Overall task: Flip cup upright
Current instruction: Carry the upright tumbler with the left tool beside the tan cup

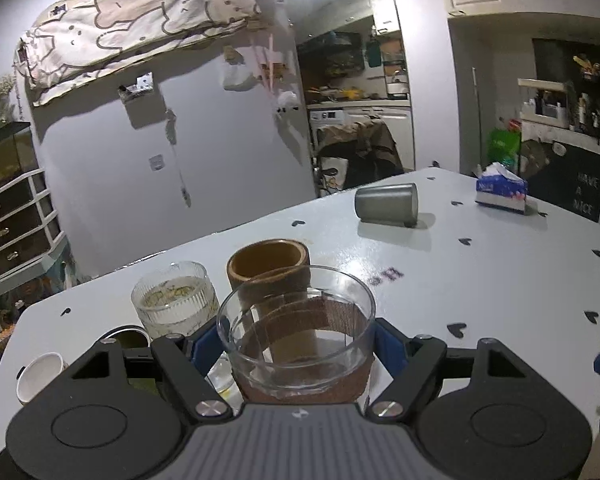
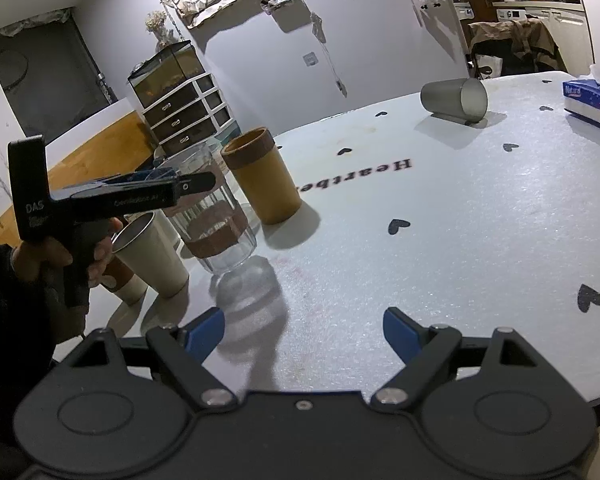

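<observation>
My left gripper [image 1: 298, 344] is shut on a clear glass cup with a brown cork band [image 1: 300, 340], held upright by its rim; the right wrist view shows the cup [image 2: 216, 220] standing on the white table [image 2: 420, 240] with the left gripper [image 2: 168, 184] at its top. A grey cup [image 1: 386, 203] lies on its side at the far part of the table and also shows in the right wrist view [image 2: 454, 100]. My right gripper [image 2: 302, 336] is open and empty, low over the table's near edge.
A tan cylindrical cup [image 1: 268, 272] stands upright behind the glass, a ribbed glass [image 1: 174, 300] to its left, a white paper cup [image 1: 40, 376] and a metal cup [image 2: 152, 256] nearby. A tissue box [image 1: 500, 192] sits at the far right.
</observation>
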The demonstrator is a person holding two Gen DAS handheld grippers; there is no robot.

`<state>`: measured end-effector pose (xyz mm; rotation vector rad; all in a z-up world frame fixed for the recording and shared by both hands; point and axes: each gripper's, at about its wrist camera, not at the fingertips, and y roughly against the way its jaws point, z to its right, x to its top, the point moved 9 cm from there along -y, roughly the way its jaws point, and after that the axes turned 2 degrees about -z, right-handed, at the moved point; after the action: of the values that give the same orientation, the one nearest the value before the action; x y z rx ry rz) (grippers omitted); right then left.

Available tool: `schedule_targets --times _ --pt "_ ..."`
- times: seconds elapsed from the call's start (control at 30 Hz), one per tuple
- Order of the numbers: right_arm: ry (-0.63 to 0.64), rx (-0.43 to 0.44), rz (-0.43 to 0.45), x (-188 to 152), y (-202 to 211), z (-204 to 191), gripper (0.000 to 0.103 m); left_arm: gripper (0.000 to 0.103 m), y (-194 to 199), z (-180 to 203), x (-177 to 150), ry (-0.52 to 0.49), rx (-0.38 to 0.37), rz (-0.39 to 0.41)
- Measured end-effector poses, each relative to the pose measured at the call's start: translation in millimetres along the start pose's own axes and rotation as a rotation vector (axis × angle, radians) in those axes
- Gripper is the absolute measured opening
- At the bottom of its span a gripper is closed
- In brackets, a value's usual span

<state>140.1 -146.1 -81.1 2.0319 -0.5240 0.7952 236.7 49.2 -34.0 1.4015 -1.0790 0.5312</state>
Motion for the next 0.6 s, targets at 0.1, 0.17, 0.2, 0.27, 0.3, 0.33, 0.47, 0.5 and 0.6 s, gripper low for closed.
schedule_targets --times 0.1,0.17,0.2,0.27,0.3,0.33,0.47,0.5,0.6 --pt "0.001 -0.001 -0.003 0.0 -1.6 -1.1 0.087 0.079 -1.3 -5.3 -6.3 0.005 -0.011 -0.01" --pt "0.002 -0.002 -0.007 -0.3 -3.0 -1.8 0.087 0.079 -3.1 -10.6 -9.9 0.01 -0.011 -0.017" --pt "0.003 -0.003 -0.01 -0.3 -4.0 -2.2 0.087 0.079 -3.7 -13.9 -11.9 0.015 -0.006 -0.019" --pt "0.006 -0.004 -0.014 -0.7 -5.6 -3.4 0.087 0.079 -4.6 -20.2 -14.4 0.026 0.002 -0.02" --pt "0.007 -0.005 -0.015 -0.7 -6.3 -4.1 0.087 0.079 -5.2 -23.2 -15.3 0.032 0.006 -0.021" --pt "0.008 -0.005 -0.016 -0.7 -7.1 -4.9 0.087 0.079 -5.5 -25.4 -16.4 0.039 0.007 -0.02" --pt "0.013 -0.005 -0.021 -1.1 -9.9 -9.3 0.087 0.079 -7.7 -30.4 -20.2 0.065 0.003 -0.025" --pt "0.015 -0.004 -0.023 -1.3 -10.7 -10.8 0.087 0.079 -8.7 -30.3 -21.8 0.069 -0.001 -0.031" --pt "0.02 -0.004 -0.028 -2.0 -12.0 -14.1 0.087 0.086 -5.1 -32.5 -22.7 0.082 -0.001 -0.007"
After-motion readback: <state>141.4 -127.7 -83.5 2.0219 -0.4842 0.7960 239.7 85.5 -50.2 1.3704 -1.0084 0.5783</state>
